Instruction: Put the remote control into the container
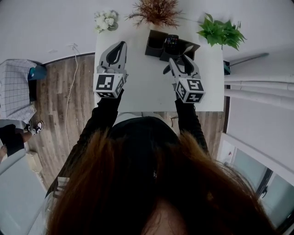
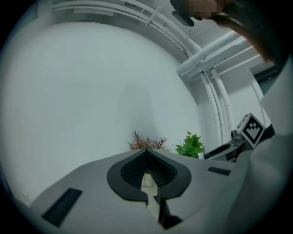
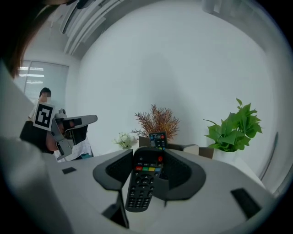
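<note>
Currently gripping the remote [image 3: 143, 182] in the right tool [image 1: 178, 63], jaws clamped on its sides, button face up, upper end pointing away from the person. Holding it over the white table [image 1: 147, 87], near the dark container [image 1: 155, 47] at the far edge. Already standing upright in that container: a second remote [image 1: 172, 42]. Keeping the left tool [image 1: 120, 47] closed with nothing between its jaws, well to the left. Beyond the container, a dried reddish plant [image 1: 156, 11] and a green plant [image 1: 221, 31].
</note>
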`<state>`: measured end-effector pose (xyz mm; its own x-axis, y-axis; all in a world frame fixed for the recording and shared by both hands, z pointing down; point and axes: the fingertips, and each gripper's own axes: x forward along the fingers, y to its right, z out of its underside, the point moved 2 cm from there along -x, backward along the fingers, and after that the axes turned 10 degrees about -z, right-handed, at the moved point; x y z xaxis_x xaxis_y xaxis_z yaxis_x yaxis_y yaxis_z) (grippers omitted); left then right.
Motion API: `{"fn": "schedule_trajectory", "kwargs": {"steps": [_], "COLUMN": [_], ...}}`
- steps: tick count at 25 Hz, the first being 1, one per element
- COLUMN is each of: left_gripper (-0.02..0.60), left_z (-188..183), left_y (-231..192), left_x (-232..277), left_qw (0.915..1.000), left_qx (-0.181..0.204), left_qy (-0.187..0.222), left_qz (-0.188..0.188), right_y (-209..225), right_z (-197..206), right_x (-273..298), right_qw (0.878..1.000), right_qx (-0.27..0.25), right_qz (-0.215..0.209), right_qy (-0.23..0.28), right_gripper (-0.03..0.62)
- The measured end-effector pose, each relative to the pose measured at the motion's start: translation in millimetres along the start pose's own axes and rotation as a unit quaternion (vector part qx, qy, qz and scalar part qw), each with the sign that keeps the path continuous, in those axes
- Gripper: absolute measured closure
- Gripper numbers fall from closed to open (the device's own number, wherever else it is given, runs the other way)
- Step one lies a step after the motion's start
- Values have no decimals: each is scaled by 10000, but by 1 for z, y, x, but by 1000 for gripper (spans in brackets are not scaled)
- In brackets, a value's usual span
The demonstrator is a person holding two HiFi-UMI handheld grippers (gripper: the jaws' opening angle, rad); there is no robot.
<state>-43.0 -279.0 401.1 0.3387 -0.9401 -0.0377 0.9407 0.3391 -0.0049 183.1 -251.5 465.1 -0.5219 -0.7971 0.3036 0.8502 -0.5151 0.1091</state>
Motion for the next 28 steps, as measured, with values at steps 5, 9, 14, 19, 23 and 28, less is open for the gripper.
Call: {"fn": "schedule_trajectory", "kwargs": {"steps": [5,9,14,19,23,28], "left_gripper": [572,572,572,572,572,572], "left_z": [-2,-1,-1,-2,-2,0], "left_y": [-13,-27,-47,-63,-74,-87], "left_x": [-8,-14,-19,-20,-20,-20], "left_qw": [9998,9992,9981,9968,9959,9947], "left_qx": [21,35,51,57,63,78], "left_qy": [15,4,0,-14,-28,-74], "left_qz": [-204,-389,-617,-794,-907,-1026], "right_y": [-8,-14,-20,-21,-20,-15], "right_z": [-17,-31,-46,-65,-75,-81], "right_x": [17,37,60,81,97,111], "right_qw": [9996,9987,9975,9962,9955,9955], "right_qx": [-133,-235,-324,-412,-494,-524], "right_qz": [-224,-391,-560,-659,-679,-613], "right_qy": [124,204,284,382,433,490], "right_gripper": [372,373,373,373,373,373]}}
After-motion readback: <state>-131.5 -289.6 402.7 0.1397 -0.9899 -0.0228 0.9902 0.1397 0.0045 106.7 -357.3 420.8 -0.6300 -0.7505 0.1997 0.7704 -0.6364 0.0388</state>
